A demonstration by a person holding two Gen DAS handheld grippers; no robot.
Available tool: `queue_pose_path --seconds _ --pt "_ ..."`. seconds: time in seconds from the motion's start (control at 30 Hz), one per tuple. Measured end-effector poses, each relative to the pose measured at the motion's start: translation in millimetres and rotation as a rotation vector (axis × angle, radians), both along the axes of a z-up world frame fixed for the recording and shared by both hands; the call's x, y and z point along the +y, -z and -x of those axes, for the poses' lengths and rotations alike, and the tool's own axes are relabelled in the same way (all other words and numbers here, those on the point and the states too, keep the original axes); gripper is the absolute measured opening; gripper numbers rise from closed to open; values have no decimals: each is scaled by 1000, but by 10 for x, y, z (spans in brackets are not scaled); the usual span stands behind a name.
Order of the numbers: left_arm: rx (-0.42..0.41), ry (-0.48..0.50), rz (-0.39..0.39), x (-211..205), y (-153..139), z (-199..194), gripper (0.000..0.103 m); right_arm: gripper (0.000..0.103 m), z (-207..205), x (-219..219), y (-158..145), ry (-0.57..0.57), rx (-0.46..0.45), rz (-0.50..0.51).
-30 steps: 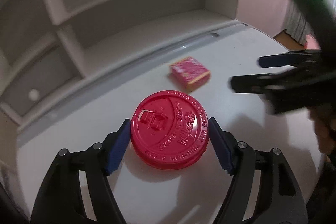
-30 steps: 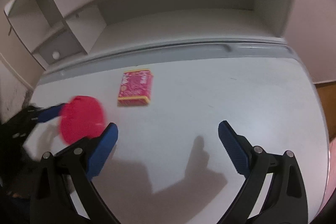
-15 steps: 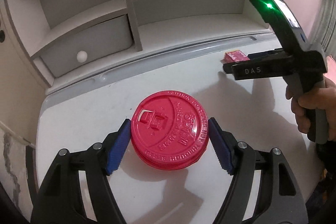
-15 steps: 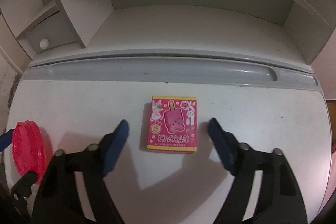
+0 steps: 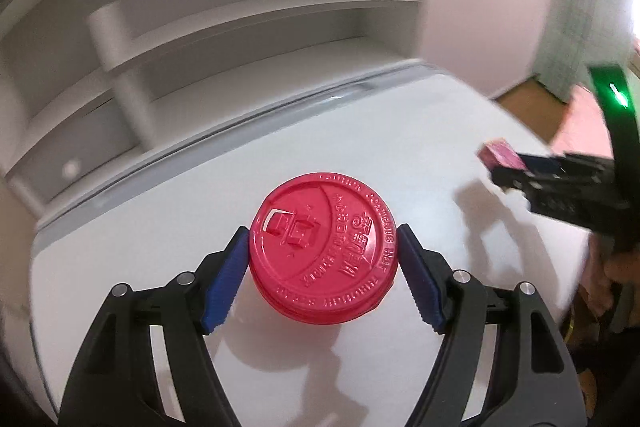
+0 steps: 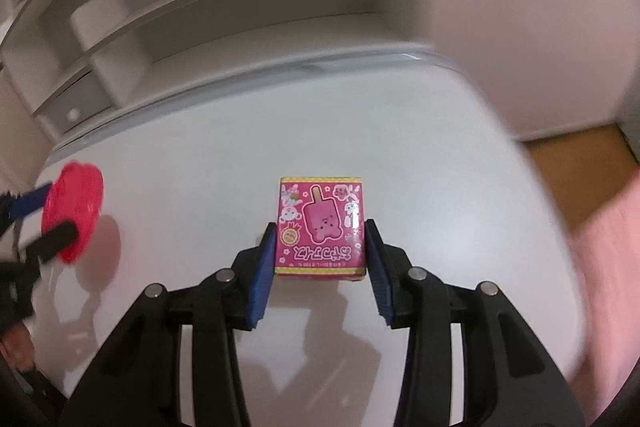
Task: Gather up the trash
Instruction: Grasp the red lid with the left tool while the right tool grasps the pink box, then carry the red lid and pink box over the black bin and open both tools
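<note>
"HOT" on red lid (image 5: 324, 251)

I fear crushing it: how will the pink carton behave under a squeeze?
The pink carton is thin printed card, so probably light and dentable. Its flat sides meet the right gripper pads squarely, so slipping or rolling seems unlikely.

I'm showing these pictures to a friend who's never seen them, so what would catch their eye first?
Probably the red cup lid, clamped between the blue pads of the left tool above the white table. Next comes the pink popsicle box, which the right tool has just closed on, held over the table's middle.
</note>
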State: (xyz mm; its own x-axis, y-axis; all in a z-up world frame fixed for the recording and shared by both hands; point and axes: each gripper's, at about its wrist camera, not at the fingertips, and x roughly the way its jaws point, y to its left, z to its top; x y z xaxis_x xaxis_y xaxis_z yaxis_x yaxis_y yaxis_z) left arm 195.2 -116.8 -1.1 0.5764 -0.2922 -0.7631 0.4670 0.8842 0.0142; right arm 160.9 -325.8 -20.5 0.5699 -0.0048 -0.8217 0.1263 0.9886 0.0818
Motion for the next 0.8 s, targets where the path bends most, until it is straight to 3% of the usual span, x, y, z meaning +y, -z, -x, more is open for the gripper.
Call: queue_pose_path --seconds 0.27,0.47,0.63,0.8 --pt "22 344 69 -1666 -71 527 71 42 1833 -1631 93 415 -5 -16" --pt "61 668 117 -3070 -59 1311 71 42 3226 -2576 403 713 26 -91" --pt "148 898 63 -4107 360 1954 71 42 3996 -2992 617 860 29 -159" --pt "192 1016 -28 -4712 925 2330 71 42 4498 -3307 1000 951 60 -242"
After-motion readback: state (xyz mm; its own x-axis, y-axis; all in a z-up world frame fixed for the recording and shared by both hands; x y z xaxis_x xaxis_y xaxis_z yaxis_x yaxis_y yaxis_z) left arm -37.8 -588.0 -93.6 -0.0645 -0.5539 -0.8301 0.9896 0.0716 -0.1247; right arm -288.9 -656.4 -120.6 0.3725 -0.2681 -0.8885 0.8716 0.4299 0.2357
